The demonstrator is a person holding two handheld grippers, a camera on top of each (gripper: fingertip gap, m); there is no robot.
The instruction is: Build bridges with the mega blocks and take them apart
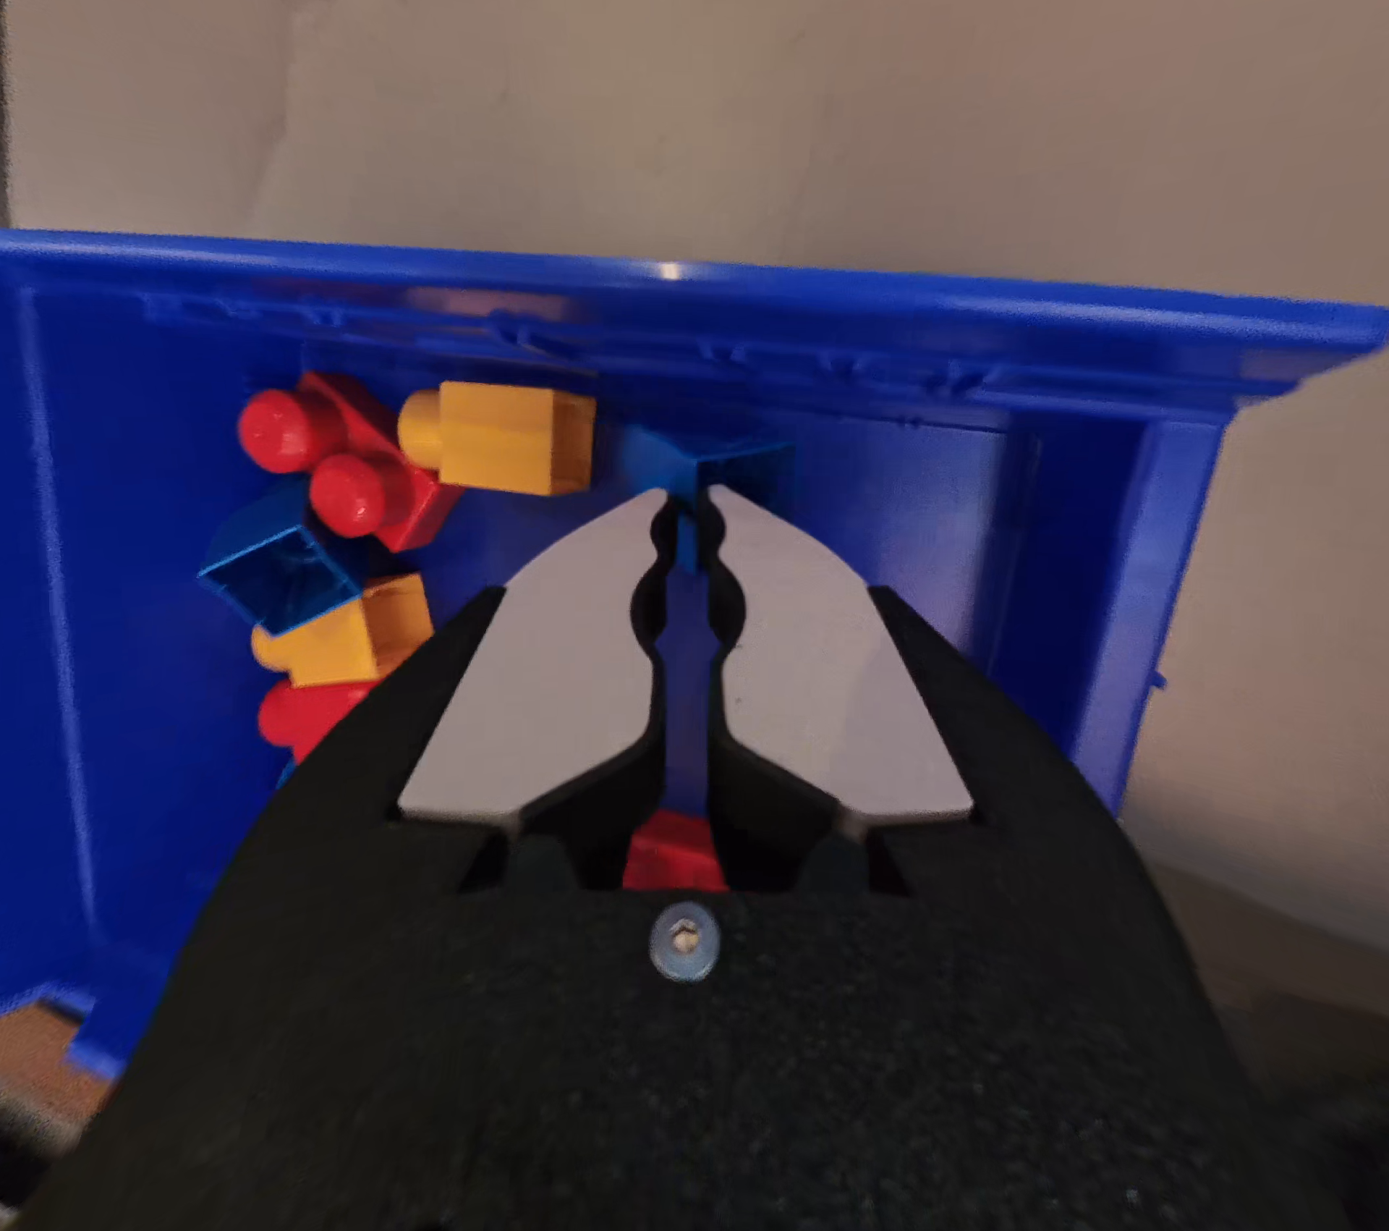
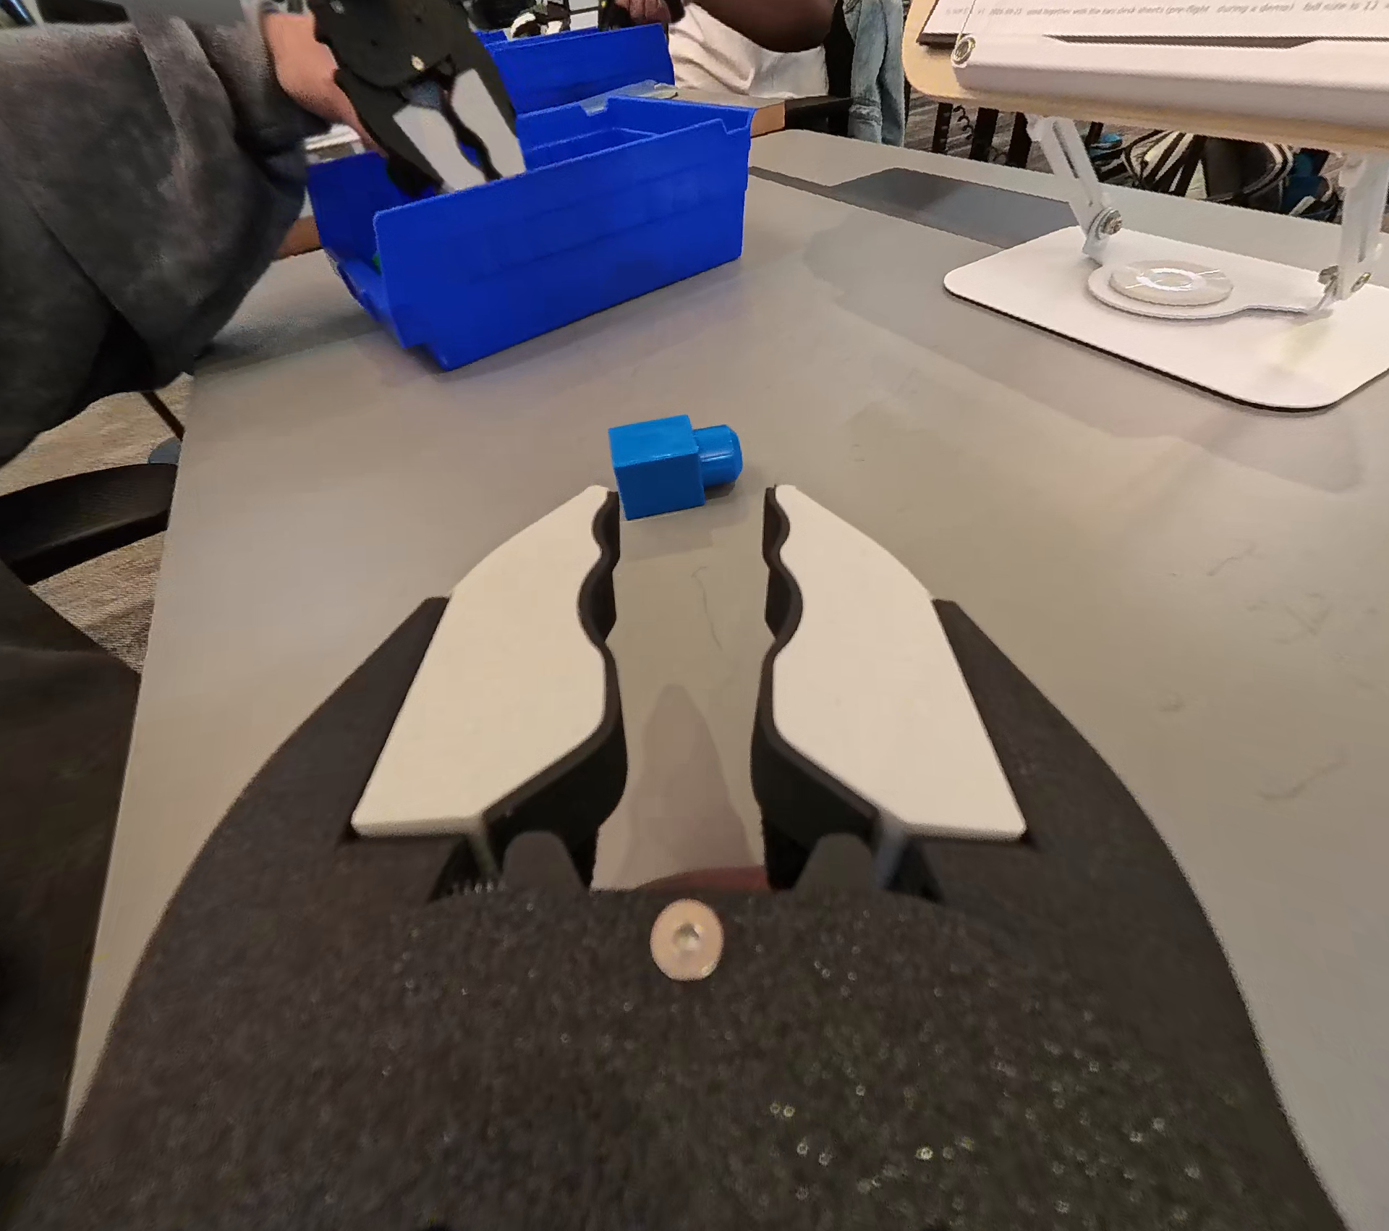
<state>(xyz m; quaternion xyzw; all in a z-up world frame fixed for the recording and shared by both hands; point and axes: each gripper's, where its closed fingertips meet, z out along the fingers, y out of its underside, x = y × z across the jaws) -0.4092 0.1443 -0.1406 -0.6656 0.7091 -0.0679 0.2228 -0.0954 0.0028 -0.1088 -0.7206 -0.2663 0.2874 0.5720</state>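
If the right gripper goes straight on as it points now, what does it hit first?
Most likely the blue block lying on its side on the grey table, just beyond the open right gripper, slightly left of centre.

Colours: blocks, bin, table
Blue bin (image 1: 526, 300) holds red blocks (image 1: 338, 465) and yellow blocks (image 1: 511, 435); blue block (image 2: 661, 465) on grey table (image 2: 977, 518); grippers black with white fingers (image 2: 496, 668).

The grey worktop (image 2: 902, 443) carries three things. A blue bin (image 2: 564, 262) stands toward its far left corner, close to the left edge. A single blue one-stud block (image 2: 661, 469) lies on its side near the middle (stud pointing toward the right edge). A white stand base (image 2: 1172, 323) rests flat by the far right edge.
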